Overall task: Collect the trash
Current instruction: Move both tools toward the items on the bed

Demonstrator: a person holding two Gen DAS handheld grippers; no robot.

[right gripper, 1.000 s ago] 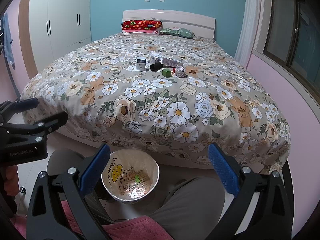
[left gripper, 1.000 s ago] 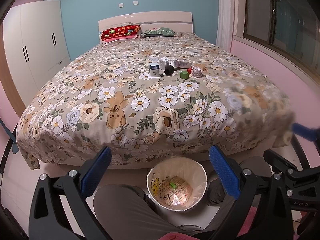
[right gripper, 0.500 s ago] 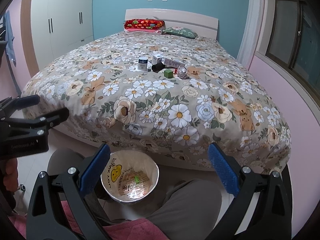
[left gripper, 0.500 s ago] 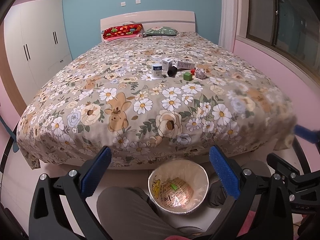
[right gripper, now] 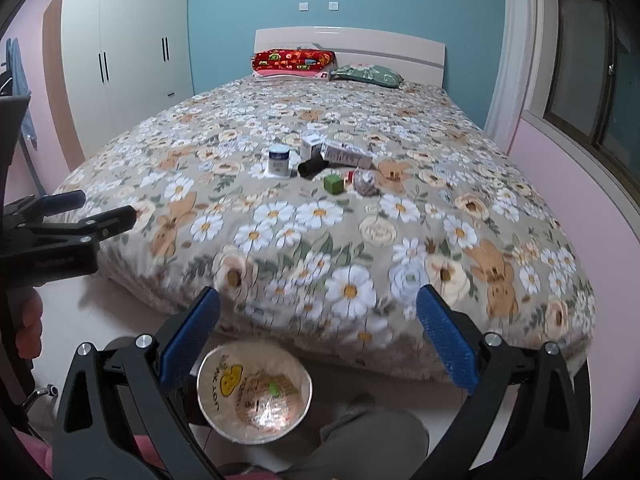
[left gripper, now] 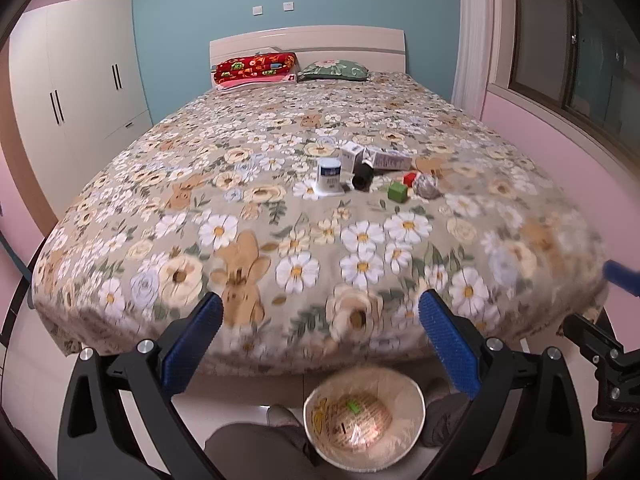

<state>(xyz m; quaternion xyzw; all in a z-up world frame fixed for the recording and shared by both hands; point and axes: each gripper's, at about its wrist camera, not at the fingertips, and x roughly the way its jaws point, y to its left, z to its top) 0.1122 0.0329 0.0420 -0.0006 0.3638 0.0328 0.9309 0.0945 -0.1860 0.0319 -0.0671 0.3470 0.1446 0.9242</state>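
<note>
A cluster of small items lies mid-bed: a white jar (left gripper: 329,177) (right gripper: 279,161), a black tube (left gripper: 362,176) (right gripper: 311,167), a white box (left gripper: 351,156) (right gripper: 312,145), a long carton (left gripper: 390,159) (right gripper: 346,154), a green cube (left gripper: 397,191) (right gripper: 334,183), a small red piece (left gripper: 409,178) and a crumpled foil ball (left gripper: 425,187) (right gripper: 365,183). A lined trash bin (left gripper: 363,420) (right gripper: 254,391) holding wrappers stands on the floor at the bed's foot. My left gripper (left gripper: 320,344) and right gripper (right gripper: 318,340) are both open and empty, above the bin, well short of the items.
The floral bed (left gripper: 280,216) fills the middle. Pillows (left gripper: 256,69) lie at the headboard. A white wardrobe (left gripper: 76,108) stands at the left, a pink wall and window (right gripper: 592,92) at the right. The person's grey-trousered legs (right gripper: 372,440) flank the bin.
Both grippers have risen and moved forward toward the bed; the bed's items appear closer and the bin sits lower in view. Both jaws stay open.
</note>
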